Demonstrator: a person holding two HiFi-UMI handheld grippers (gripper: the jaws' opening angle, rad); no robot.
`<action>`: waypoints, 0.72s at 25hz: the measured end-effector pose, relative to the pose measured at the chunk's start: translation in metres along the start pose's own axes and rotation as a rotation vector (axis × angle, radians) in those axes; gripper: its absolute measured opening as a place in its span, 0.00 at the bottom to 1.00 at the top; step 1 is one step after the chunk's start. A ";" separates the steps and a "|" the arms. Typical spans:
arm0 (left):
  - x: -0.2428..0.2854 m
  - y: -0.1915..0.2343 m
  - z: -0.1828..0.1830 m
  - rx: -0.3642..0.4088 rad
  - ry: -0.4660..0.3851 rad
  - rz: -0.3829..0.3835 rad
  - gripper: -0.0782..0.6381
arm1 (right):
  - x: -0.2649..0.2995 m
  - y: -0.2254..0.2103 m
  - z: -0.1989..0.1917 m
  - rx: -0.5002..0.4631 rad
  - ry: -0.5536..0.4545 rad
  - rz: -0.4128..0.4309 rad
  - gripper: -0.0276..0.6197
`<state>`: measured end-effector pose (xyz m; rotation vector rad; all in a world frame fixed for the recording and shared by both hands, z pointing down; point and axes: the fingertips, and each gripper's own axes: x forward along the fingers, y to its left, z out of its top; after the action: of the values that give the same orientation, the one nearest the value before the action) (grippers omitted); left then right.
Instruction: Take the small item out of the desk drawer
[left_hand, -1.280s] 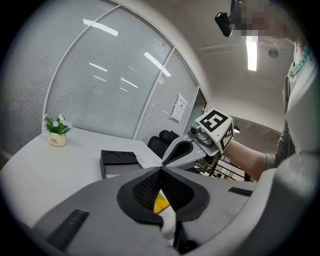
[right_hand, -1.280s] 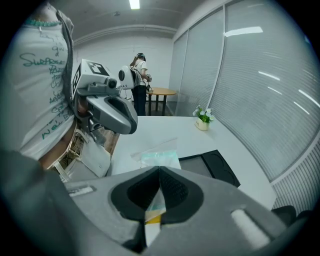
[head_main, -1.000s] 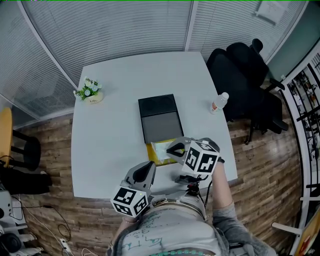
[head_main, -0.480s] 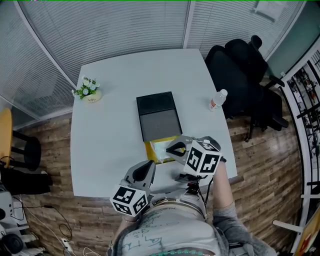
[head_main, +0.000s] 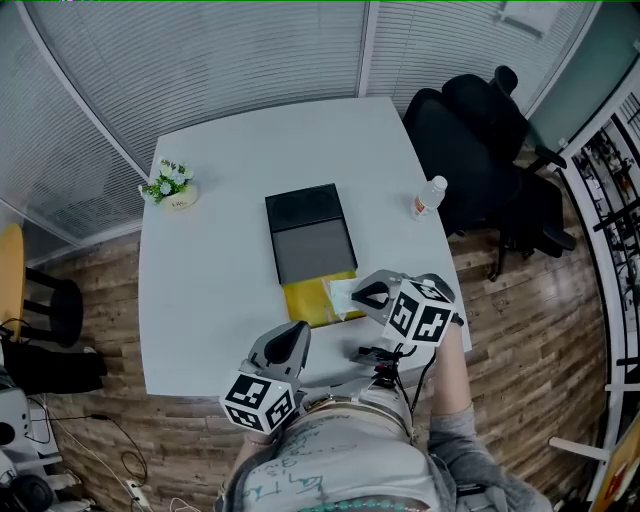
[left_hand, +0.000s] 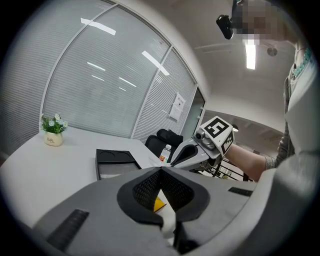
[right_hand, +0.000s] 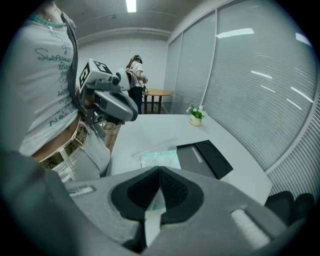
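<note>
A black flat tray (head_main: 305, 235) lies in the middle of the white table (head_main: 200, 290). Against its near end lies a yellow flat pad (head_main: 305, 303), with a clear plastic packet (head_main: 343, 293) at its right edge. My right gripper (head_main: 360, 294) is shut on that packet's near corner; in the right gripper view the packet (right_hand: 160, 159) runs from the table into the closed jaws. My left gripper (head_main: 297, 333) hovers at the table's near edge, shut, with nothing seen in it. The left gripper view has the yellow pad (left_hand: 159, 204) behind its jaws and the right gripper (left_hand: 192, 152) beyond.
A small potted plant (head_main: 170, 182) stands at the table's far left, a water bottle (head_main: 428, 198) near its right edge. A black office chair (head_main: 480, 130) is beside the right side. Glass walls with blinds stand behind the table. A person stands far off in the right gripper view.
My right gripper has moved to the right with the clear packet, sliding it off the yellow pad, so more yellow shows. The left gripper has stayed put.
</note>
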<state>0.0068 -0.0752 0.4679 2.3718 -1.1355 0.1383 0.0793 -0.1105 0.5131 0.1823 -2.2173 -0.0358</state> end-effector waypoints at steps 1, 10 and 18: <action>0.001 -0.002 0.000 0.001 0.001 -0.002 0.10 | -0.003 -0.002 -0.006 0.008 0.006 -0.010 0.05; 0.011 -0.014 -0.004 0.003 0.010 -0.016 0.10 | -0.032 -0.015 -0.059 0.088 0.061 -0.090 0.05; 0.015 -0.021 -0.005 0.007 0.010 -0.011 0.10 | -0.041 -0.019 -0.071 0.095 0.064 -0.112 0.05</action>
<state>0.0331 -0.0723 0.4685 2.3804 -1.1182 0.1507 0.1624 -0.1208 0.5219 0.3550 -2.1441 0.0142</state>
